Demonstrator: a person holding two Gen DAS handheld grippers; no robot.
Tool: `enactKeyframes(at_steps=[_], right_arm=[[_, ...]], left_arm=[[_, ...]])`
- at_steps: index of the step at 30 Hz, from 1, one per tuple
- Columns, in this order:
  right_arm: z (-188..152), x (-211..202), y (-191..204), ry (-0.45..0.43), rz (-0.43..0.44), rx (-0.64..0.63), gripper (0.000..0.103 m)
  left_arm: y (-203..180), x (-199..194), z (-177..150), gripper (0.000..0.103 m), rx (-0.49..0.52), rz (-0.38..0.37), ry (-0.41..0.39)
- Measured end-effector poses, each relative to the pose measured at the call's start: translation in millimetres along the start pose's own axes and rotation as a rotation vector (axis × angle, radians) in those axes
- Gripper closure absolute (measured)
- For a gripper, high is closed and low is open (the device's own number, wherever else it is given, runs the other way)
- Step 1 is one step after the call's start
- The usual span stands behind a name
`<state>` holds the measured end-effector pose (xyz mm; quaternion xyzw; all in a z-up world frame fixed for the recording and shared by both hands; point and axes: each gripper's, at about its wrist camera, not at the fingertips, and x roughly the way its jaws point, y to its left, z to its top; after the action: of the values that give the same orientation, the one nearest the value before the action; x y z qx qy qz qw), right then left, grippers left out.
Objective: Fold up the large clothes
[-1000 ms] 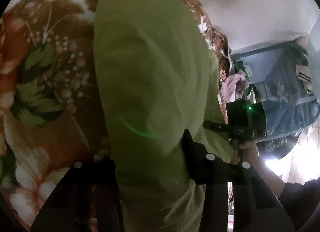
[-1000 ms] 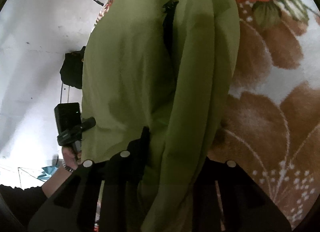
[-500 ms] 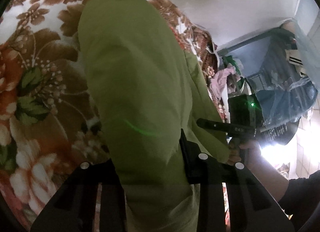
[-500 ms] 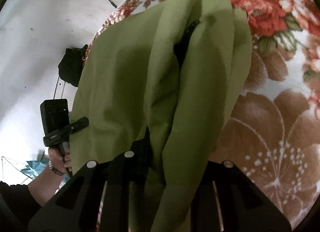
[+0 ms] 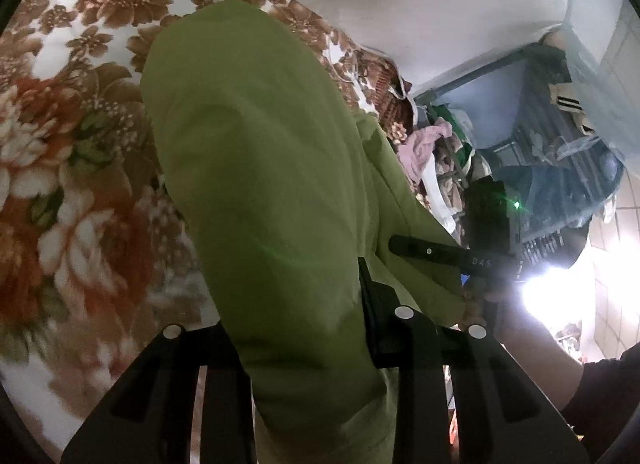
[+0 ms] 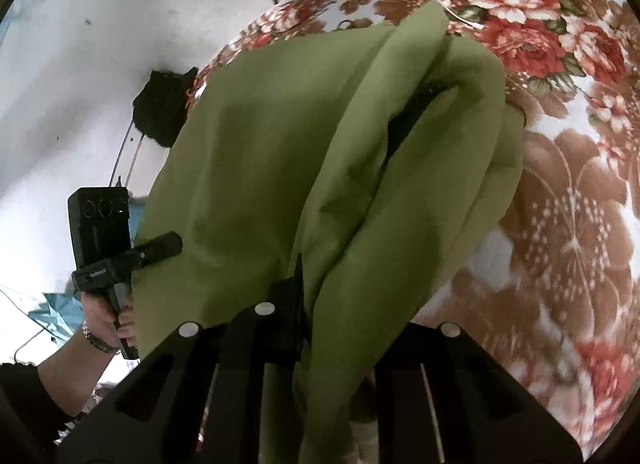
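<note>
— Two grippers, one garment: what lies at the far left of the left wrist view?

— Floral blanket (image 5: 68,167), brown and rust blooms on white. Over it hangs the green garment (image 5: 264,167), lifted, its upper end draped down onto the blanket and its lower end running between the fingers of the left gripper (image 5: 304,344).

— How do those jaws stand?

— Pinching the cloth. The fabric fills the gap and hides the left finger's tip; the right finger (image 5: 376,320) presses against its edge.

— And further right?

— The right gripper (image 5: 424,252) seen side-on, held in a hand (image 5: 480,304), a small green light glowing on its body. White letters on its side read something like "DAS"; I cannot make them out surely. Behind it stands a metal rack (image 5: 532,131) with a pink cloth (image 5: 424,147) beside it.

— Now the right wrist view, from the left?

— A hand (image 6: 104,324) with a beaded bracelet (image 6: 96,340) grips the left gripper (image 6: 160,248). A short white label sits on it, too small to read. A pale wall (image 6: 80,23) is behind it.

— And in the middle?

— The green garment (image 6: 320,167), bunched in deep folds, passes between the right gripper's (image 6: 320,304) fingers. Its jaws are closing on the cloth, which is pinched between them. The floral blanket (image 6: 560,183) lies to the right.
</note>
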<state>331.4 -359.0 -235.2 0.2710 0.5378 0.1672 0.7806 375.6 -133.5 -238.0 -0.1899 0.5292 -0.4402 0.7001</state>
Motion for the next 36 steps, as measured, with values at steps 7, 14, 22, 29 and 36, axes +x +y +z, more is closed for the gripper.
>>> enactKeyframes(at_steps=[7, 14, 22, 29, 36], right_arm=[[-38.1, -30.5, 48.8, -0.005, 0.020, 0.022, 0.090], [-75.5, -76.6, 103.7, -0.040, 0.022, 0.039, 0.090], [-116.8, -148.6, 125.2, -0.141, -0.002, 0.106, 0.090], [-151.6, -231.5, 88.8, -0.225, -0.013, 0.162, 0.090], [-192.0, -337.7, 26.7, -0.291, -0.090, 0.180, 0.090]], left_arm=[[-31.0, -56.2, -40.8, 0.075, -0.009, -0.001, -0.021], [-74.1, -107.1, -62.2, 0.075, 0.016, -0.017, -0.023], [-146.6, -122.5, -65.7, 0.075, 0.134, -0.060, 0.058], [-224.3, -80.9, -70.0, 0.075, 0.244, -0.091, 0.116], [-314.5, 12.5, -87.2, 0.075, 0.291, -0.166, 0.159]])
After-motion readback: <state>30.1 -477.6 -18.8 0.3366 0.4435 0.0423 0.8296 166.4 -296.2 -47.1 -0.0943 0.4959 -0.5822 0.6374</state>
